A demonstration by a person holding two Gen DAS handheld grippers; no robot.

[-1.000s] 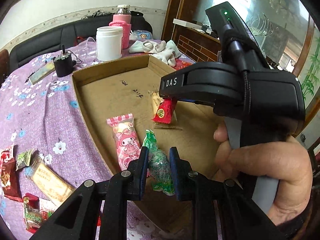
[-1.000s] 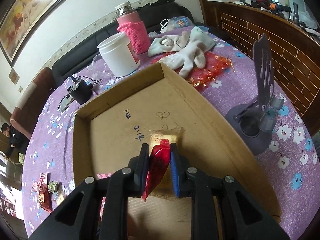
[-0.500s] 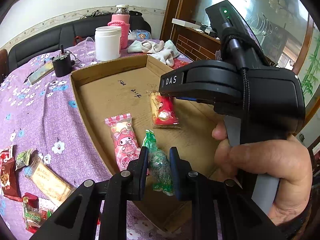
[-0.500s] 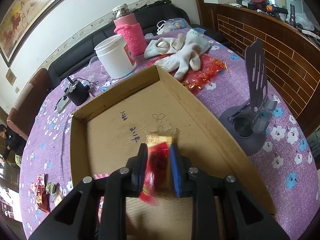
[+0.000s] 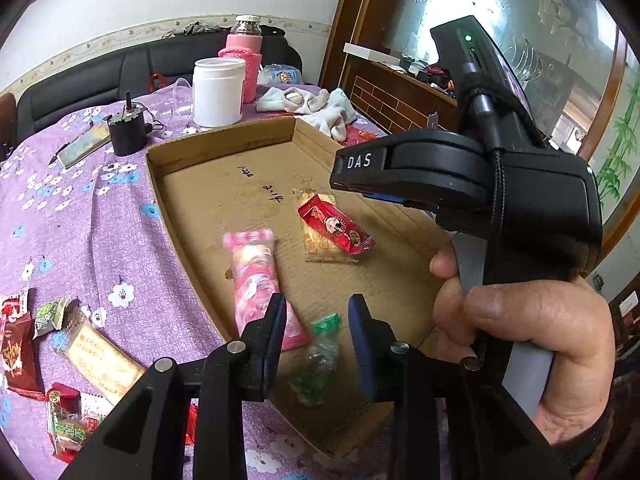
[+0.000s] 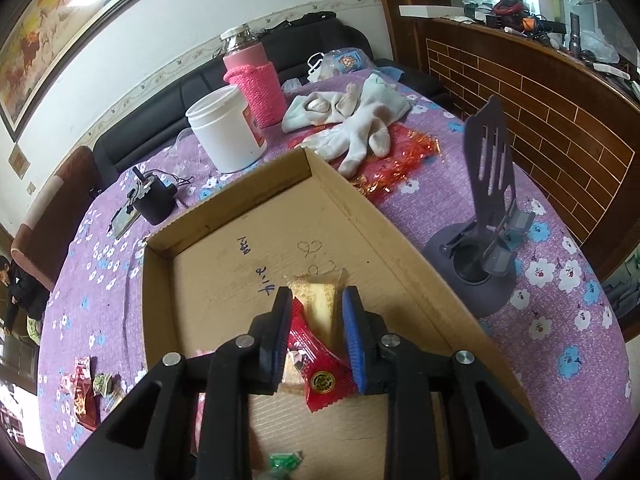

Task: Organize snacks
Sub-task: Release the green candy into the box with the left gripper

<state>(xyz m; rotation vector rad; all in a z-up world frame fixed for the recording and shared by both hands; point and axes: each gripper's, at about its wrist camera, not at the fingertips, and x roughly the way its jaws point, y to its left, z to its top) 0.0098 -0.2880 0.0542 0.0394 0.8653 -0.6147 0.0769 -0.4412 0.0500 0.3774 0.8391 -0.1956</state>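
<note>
A shallow cardboard tray (image 5: 224, 148) (image 6: 360, 216) lies on the purple flowered table. In it lie a red snack packet (image 5: 336, 226) (image 6: 320, 372) on top of a beige packet (image 5: 320, 246) (image 6: 316, 300), a pink packet (image 5: 256, 276), and a green candy (image 5: 320, 354) (image 6: 284, 462). My left gripper (image 5: 316, 312) is open above the tray's near corner, the green candy loose below its jaws. My right gripper (image 6: 314, 328) is open above the red packet; its body (image 5: 460, 176) fills the right of the left wrist view.
Several loose snacks (image 5: 60, 352) (image 6: 86, 388) lie on the table left of the tray. Behind the tray stand a white tub (image 5: 218, 92) (image 6: 226, 132), a pink flask (image 6: 252, 80), a black gadget (image 5: 126, 132) and white gloves (image 6: 352, 120). A phone stand (image 6: 484, 232) is to the right.
Both grippers have opened. The red packet dropped from the right gripper onto the beige packet, and the green candy dropped from the left gripper into the tray. The pink packet looks blurred.
</note>
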